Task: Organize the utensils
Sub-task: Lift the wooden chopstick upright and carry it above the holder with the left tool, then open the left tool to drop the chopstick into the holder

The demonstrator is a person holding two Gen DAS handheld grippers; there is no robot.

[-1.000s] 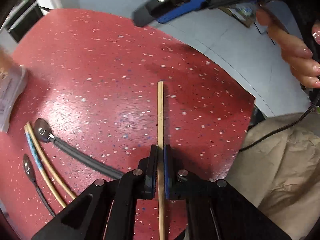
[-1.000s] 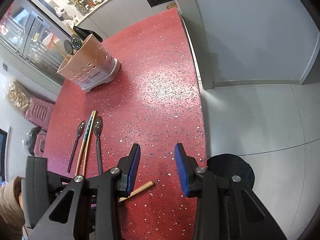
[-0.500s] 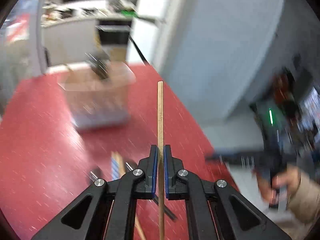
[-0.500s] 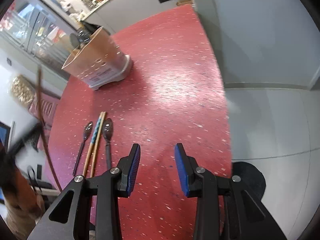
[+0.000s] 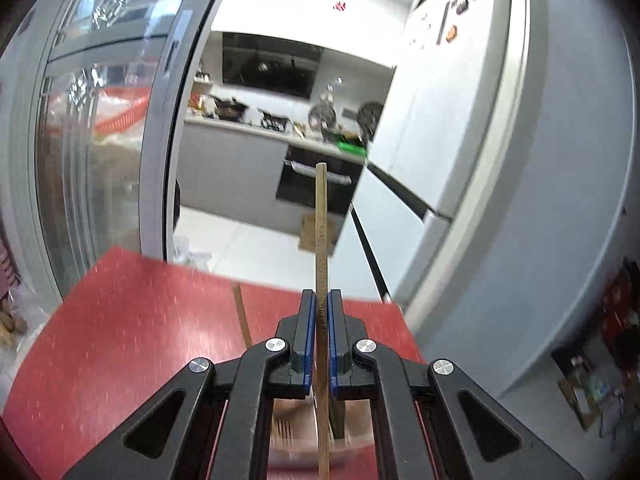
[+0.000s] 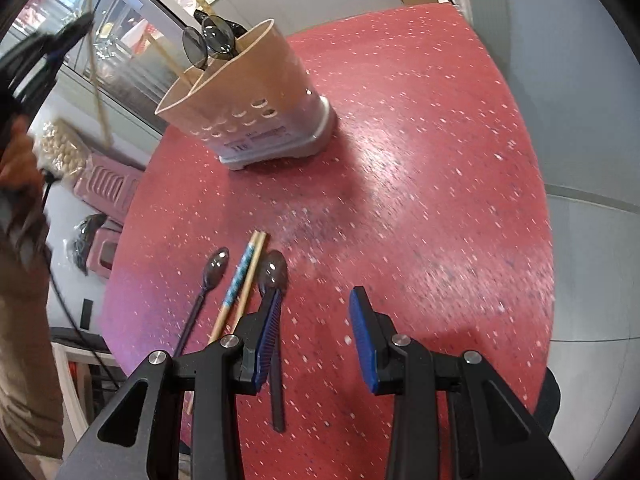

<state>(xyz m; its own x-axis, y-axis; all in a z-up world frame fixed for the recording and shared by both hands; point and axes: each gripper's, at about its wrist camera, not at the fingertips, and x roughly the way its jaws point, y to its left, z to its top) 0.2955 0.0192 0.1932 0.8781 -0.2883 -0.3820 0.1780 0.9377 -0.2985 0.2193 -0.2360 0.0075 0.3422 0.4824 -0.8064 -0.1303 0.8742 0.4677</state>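
Left gripper (image 5: pixel 321 344): jaws clenched on one wooden chopstick (image 5: pixel 321 240), held above the red table (image 5: pixel 132 320). Right gripper (image 6: pixel 316 336): jaws released, nothing between them. Just beyond on the table: chopstick pair (image 6: pixel 242 280) lying between two dark spoons (image 6: pixel 273 272). Far left: utensil holder (image 6: pixel 248 92), containing spoons and chopsticks.

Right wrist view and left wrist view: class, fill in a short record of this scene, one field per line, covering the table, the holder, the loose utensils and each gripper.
Table: red speckled top
Holder: beige utensil holder standing on the table, with dark spoons and a chopstick in it
Loose utensils: two dark spoons with a chopstick pair between them
Left gripper: shut on a single chopstick, held above the table
Right gripper: open, empty, above the loose utensils
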